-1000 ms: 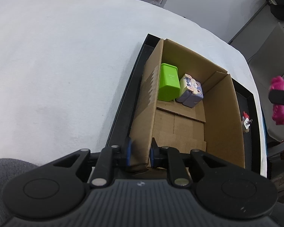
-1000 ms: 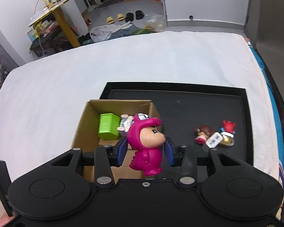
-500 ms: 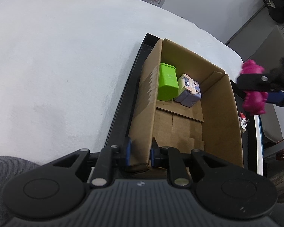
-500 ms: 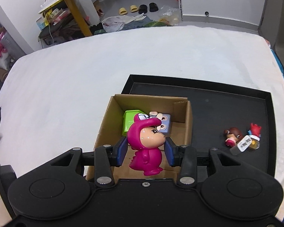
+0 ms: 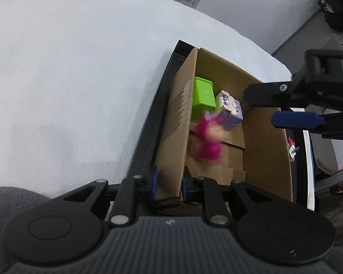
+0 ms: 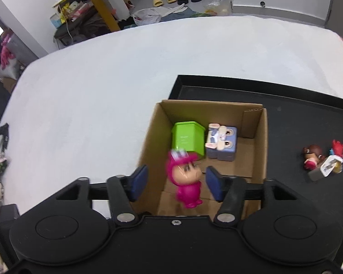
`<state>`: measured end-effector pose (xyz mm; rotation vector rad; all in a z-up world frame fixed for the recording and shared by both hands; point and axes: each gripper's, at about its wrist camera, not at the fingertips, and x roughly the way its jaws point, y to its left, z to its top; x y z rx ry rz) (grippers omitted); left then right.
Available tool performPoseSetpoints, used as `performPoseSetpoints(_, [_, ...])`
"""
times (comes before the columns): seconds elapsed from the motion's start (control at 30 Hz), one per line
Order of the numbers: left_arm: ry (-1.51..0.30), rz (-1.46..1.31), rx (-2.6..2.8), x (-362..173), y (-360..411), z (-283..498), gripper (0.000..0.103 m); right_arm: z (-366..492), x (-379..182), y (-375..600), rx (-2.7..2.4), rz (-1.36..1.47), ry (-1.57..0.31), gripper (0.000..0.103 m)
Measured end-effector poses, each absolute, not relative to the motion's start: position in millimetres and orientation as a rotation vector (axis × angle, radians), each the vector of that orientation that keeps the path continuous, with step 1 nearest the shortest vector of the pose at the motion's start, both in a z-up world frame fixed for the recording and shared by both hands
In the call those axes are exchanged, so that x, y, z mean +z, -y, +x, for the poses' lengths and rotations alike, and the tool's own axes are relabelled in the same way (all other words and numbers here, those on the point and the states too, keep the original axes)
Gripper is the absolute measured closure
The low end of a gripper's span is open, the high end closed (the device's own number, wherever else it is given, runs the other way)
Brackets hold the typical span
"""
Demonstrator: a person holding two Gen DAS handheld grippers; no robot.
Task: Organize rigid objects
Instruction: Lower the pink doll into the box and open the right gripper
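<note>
A pink dinosaur-suit figure, blurred, drops free between the pads of my right gripper, whose jaws are opening above the open cardboard box. Neither pad touches the figure. On the box floor a green box stands beside a blue bunny cube. My left gripper is shut on the near wall of the cardboard box.
The box sits at the left end of a black tray on a white-covered table. A small brown-haired figure, a red toy and a tagged item lie on the tray's right part.
My right gripper came over the box with the pink figure, then spread its pads and let it go; the figure is falling into the box. The left gripper kept its hold on the box wall.
</note>
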<state>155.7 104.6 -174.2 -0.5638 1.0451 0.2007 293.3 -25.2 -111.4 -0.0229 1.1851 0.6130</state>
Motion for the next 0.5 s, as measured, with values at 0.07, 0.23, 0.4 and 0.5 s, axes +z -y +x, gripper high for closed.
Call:
performPoseSetpoints(0.07, [-1.046,-0.563,0.201,-174,-104,156,0.084,293,-109,28,0.621,-0.009,-1.193,0.042])
performPoseSetpoints(0.23, [-1.046,-0.560,0.206,-174,-103,156,0.084,291,-99,36,0.646,0.023,-1.192,0.032])
performPoseSetpoints(0.4, [-1.047,-0.551,0.212,-173,-101,157,0.084,291,-92,46,0.652,0.037,-1.188,0.029])
performPoseSetpoints(0.5, [-1.048,-0.551,0.216,-173,-102,157,0.084,292,-91,53,0.645,0.052,-1.190,0.025])
